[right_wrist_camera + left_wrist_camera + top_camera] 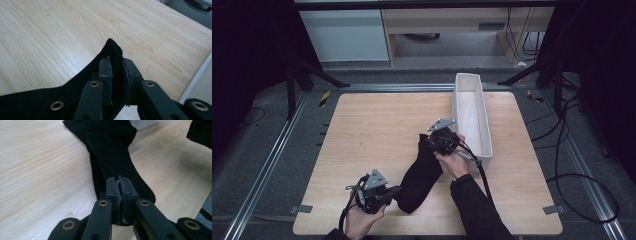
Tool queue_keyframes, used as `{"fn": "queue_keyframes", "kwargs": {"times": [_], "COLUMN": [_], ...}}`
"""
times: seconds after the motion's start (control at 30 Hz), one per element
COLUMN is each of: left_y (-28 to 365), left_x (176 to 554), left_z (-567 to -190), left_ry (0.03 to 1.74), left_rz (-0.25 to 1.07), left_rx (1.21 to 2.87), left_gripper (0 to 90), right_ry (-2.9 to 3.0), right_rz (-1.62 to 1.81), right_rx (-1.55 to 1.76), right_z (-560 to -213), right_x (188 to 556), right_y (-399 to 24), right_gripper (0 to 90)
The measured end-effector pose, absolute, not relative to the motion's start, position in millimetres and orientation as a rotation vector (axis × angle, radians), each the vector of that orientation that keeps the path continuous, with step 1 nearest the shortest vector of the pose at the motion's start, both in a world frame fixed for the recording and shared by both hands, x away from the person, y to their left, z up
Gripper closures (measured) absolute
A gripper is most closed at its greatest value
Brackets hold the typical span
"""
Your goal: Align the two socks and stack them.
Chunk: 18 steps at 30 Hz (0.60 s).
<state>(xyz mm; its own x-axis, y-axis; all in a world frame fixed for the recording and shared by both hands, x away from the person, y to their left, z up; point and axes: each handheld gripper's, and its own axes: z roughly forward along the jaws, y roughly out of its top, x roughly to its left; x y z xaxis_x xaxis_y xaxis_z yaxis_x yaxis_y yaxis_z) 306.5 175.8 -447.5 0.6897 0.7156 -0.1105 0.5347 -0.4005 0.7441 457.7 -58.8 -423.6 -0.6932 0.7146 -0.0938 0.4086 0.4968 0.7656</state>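
Black knitted sock (422,175), pinched at both ends by the closed left gripper (393,192) and right gripper (428,140); white oblong bin (484,120) at two o'clock likely awaits it.

One camera hangs high above the near edge of the wooden table (377,125), facing forward and down. Two others ride low and close over the tabletop, both sharing the black sock (422,175).
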Motion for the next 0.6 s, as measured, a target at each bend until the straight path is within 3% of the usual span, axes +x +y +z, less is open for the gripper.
{"fn": "queue_keyframes", "kwargs": {"times": [0.6], "left_y": [165], "left_x": [307], "left_z": [-472], "left_ry": [0.954], "left_rz": [0.246], "left_rx": [2.157], "left_gripper": [85.5], "right_ry": [2.355], "right_rz": [0.931], "right_rx": [0.938], "right_z": [-459], "right_x": [461], "right_y": [-42], "right_gripper": [77.2]}}
